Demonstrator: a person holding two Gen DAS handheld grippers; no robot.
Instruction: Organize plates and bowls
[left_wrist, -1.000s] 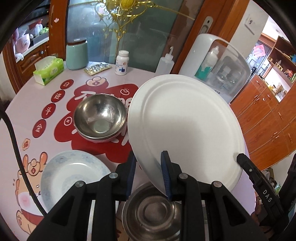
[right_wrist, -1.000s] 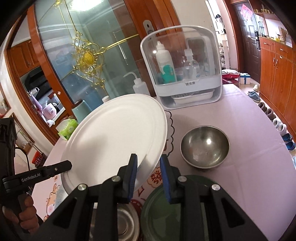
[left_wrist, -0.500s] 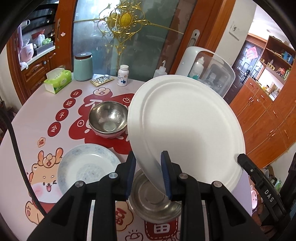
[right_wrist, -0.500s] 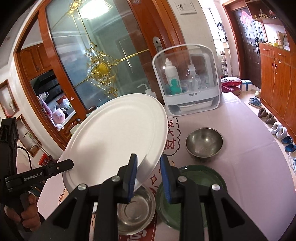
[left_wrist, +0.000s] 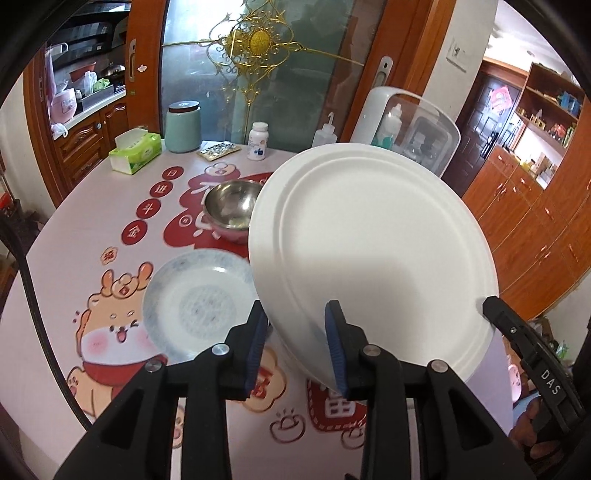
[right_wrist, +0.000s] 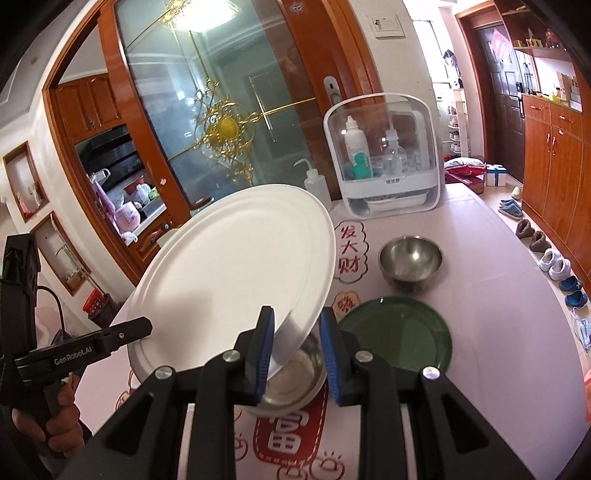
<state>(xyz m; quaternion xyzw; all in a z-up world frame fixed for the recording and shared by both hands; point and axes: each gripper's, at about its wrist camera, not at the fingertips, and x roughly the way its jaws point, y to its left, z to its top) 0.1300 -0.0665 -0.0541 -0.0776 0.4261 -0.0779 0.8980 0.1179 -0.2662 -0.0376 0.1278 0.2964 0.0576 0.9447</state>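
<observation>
Home dining rm: printed tablecloth (left_wrist: 92, 236), wood cabinets (right_wrist: 554, 155), shoes (right_wrist: 550, 258) by door.

Two fisheye views, each looking forward and downward along a handheld gripper's black fingers, from close above a round table with a pink cartoon-printed cover (left_wrist: 92, 229). The left view faces the table's left half; the right view its right half. Both share the large tilted white plate (left_wrist: 373, 258) (right_wrist: 236, 273) and the white clear-fronted storage box (left_wrist: 413, 129) (right_wrist: 384, 162).
</observation>
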